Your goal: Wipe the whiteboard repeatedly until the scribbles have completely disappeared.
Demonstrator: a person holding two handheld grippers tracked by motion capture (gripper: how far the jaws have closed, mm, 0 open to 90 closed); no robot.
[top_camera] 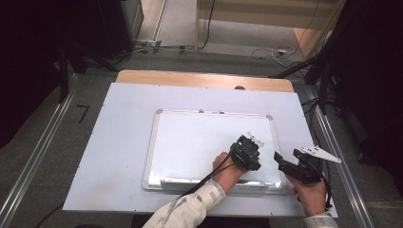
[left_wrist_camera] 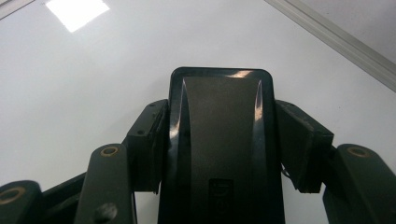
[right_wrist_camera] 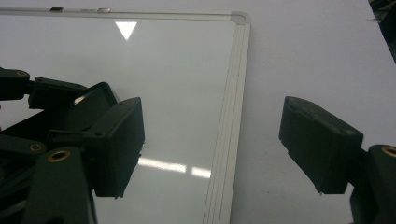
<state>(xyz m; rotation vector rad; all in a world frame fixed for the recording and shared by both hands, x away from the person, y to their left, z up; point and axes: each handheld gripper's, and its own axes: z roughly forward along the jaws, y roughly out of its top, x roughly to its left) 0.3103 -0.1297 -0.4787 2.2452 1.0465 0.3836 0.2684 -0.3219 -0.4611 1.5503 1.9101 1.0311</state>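
A white whiteboard [top_camera: 190, 142] with a silver frame lies flat on the table. My left gripper [top_camera: 245, 153] hovers over the board's right part, shut on a black eraser [left_wrist_camera: 219, 107]. In the left gripper view [left_wrist_camera: 226, 144] both jaws press the eraser's sides, and its rounded end points across the white surface [left_wrist_camera: 93, 70]. My right gripper [top_camera: 285, 166] is just outside the board's lower right corner and is open. In the right gripper view [right_wrist_camera: 219, 144] its jaws straddle the board's right frame edge [right_wrist_camera: 233, 93], with nothing between them.
A pale sheet [top_camera: 119, 156] covers the table, with a wooden strip [top_camera: 204, 78] along its far edge. Metal floor rails [top_camera: 38, 156] run past both sides. Cables [top_camera: 266, 52] and dark stands [top_camera: 328, 66] lie on the floor behind.
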